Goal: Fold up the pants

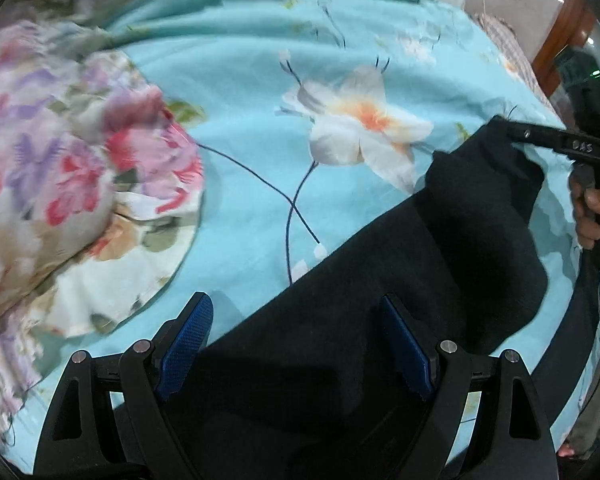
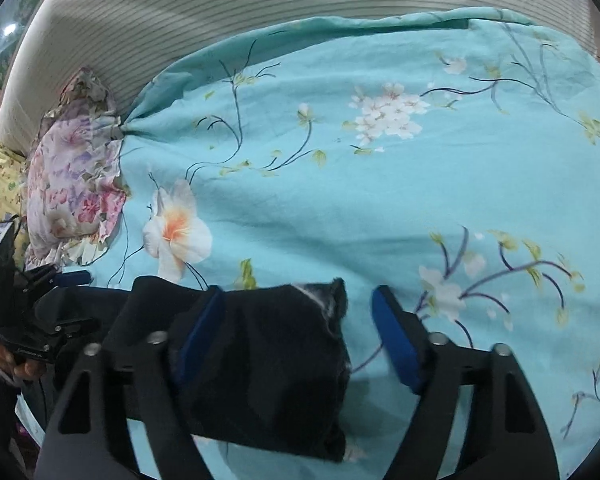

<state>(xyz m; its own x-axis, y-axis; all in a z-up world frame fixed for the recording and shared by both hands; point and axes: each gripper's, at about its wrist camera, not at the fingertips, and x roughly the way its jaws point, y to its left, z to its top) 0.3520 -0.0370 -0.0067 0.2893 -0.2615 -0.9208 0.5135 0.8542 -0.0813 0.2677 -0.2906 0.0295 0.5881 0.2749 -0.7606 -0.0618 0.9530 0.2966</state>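
Observation:
Black pants [image 1: 380,320] lie on a light blue flowered bedsheet [image 1: 240,160], running from the bottom of the left wrist view up to the right. My left gripper [image 1: 298,344] stands open above them, its blue pads wide apart on either side of the cloth. In the right wrist view the pants' end [image 2: 268,360] is bunched between the jaws of my right gripper [image 2: 300,332]. Its left pad is against the cloth and its right pad stands clear over the sheet [image 2: 380,200], so it is open. The right gripper [image 1: 516,134] shows side-on at the pants' far corner.
A flowered pillow [image 1: 60,184] [image 2: 72,188] lies at the left of the bed. A striped headboard [image 2: 220,8] runs along the far side. A hand [image 1: 592,216] holds the right gripper at the bed's right edge. The left gripper [image 2: 80,284] shows at the far left.

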